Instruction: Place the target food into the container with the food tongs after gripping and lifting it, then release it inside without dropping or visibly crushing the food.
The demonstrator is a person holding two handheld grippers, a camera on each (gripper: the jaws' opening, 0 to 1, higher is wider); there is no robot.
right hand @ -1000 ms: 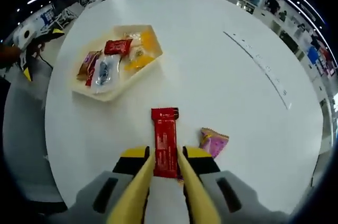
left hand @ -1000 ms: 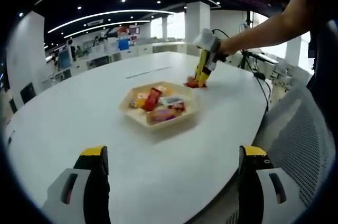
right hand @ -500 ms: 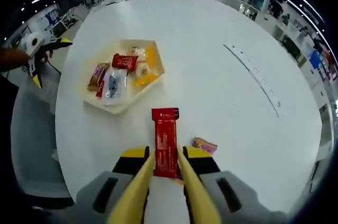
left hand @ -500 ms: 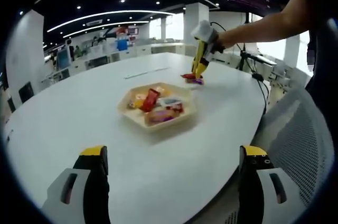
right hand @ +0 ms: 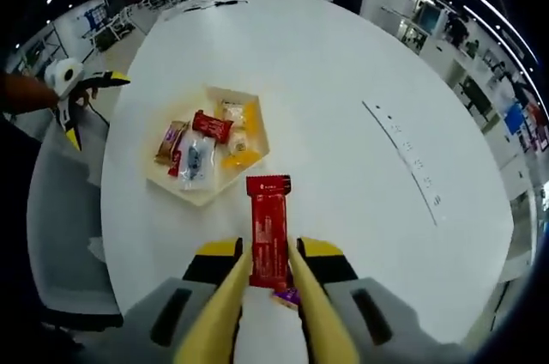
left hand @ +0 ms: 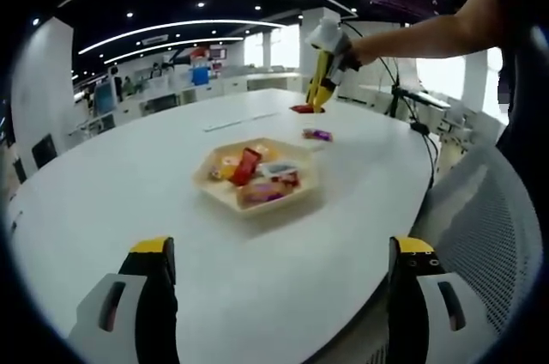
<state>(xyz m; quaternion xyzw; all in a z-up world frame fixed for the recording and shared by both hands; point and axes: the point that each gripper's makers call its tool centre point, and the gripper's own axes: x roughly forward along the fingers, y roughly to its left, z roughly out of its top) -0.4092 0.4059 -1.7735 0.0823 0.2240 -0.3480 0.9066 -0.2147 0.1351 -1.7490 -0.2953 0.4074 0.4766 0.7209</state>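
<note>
The red snack bar (right hand: 268,231) is hanging clear above the white table (right hand: 343,106), pinched lengthwise between the yellow tongs (right hand: 296,312) that the right gripper (right hand: 268,271) is squeezing; its jaws are drawn in close against the tong arms. In the left gripper view the same bar (left hand: 301,108) is showing as a small red shape at the tips of the tongs (left hand: 317,89), raised well above the table's far side (left hand: 129,175), with the person's arm (left hand: 420,38) reaching in from the right.

A small pink and purple packet (left hand: 316,134) is lying on the table just beyond the tray, below the lifted bar; in the right gripper view it is peeking out as a purple corner (right hand: 286,297) between the tong arms.

The tan hexagonal tray (right hand: 257,148) is sitting near the table's middle, toward the edge by the mesh chair (left hand: 489,227), and is holding several wrapped snacks, among them a red packet (right hand: 212,126) and an orange one (right hand: 249,115).

The left gripper (left hand: 279,265) is hovering low by the table's near edge, jaws spread wide and grasping nothing; it is also appearing at the left of the right gripper view (right hand: 90,98).
</note>
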